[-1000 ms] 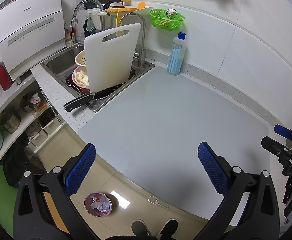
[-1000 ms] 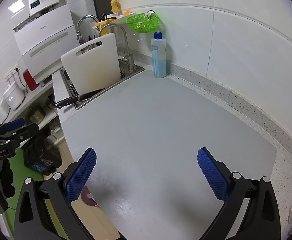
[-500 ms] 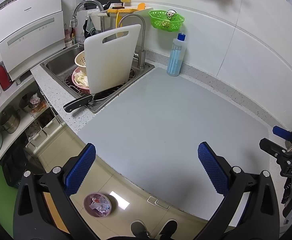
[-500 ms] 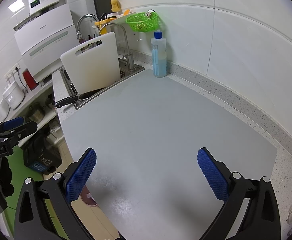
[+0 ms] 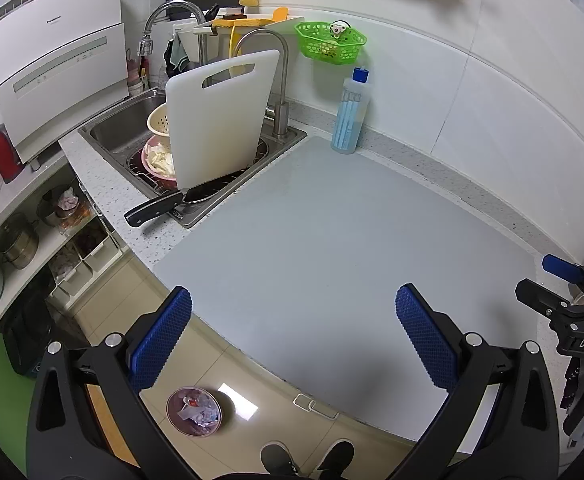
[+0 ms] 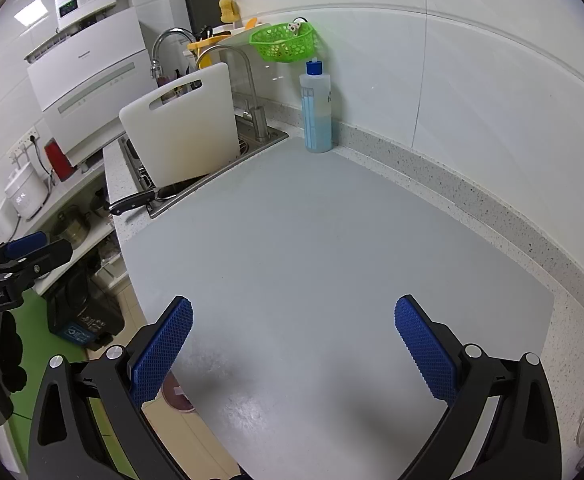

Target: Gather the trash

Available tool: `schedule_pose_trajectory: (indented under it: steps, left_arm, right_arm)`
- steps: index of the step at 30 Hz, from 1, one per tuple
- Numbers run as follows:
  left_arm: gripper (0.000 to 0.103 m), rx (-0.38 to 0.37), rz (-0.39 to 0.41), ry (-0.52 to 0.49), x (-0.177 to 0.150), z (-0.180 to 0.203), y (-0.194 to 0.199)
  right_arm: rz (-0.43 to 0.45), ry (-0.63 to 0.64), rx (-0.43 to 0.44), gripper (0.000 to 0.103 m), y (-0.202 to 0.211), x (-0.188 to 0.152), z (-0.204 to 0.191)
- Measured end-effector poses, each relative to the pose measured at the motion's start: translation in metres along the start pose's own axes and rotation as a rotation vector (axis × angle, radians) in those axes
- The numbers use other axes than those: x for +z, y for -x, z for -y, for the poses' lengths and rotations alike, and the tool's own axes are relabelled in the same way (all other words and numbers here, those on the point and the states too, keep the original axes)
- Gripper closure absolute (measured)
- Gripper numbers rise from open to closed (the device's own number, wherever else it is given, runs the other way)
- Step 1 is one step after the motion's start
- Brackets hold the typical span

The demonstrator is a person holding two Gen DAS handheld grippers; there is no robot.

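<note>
The pale grey speckled stone countertop (image 5: 331,240) fills most of the room's corner, its broad middle covered by a smooth grey mat (image 6: 311,260) with nothing lying on it. To the left the stainless steel sink (image 5: 124,132) is sunk into the counter, and a white plastic cutting board with a slot handle (image 5: 220,120) stands upright in it, leaning back toward the curved steel tap (image 5: 268,64). Behind the board sit a cream colander and a pink bowl (both partly hidden). A black-handled kitchen knife (image 5: 154,210) lies over the sink's front rim, handle pointing out over the counter edge. Against the wall tiles stands a clear squeeze bottle with a blue cap (image 5: 349,116), and above it hangs a bright green plastic basket (image 5: 329,42). The left gripper (image 5: 292,336) hovers over the counter's front edge with its blue-padded fingers spread wide, holding nothing; the right gripper (image 6: 292,340) hangs over the mat, equally wide and empty. Down on the tan floor tiles, just in front of the counter, sits a small round pink bin (image 5: 194,412) with crumpled wrappers and scraps of trash (image 5: 196,410) inside it, near the toes of a person's dark shoes (image 5: 307,456).
</note>
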State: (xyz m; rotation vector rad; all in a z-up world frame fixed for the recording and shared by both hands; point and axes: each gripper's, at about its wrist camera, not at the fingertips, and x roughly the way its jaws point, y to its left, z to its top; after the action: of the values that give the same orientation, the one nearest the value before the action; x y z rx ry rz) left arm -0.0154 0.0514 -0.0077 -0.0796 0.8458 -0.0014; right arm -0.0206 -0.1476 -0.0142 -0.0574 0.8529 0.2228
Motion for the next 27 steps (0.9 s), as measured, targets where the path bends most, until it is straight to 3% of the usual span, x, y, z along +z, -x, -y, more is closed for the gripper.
schedule_pose_trajectory:
  steps: [27]
  left_arm:
    - [0.003,-0.004,-0.002,0.008,0.0047,0.0035,-0.0039]
  right_arm:
    - [0.000,-0.004,-0.001,0.006,0.0004,-0.0009,-0.0002]
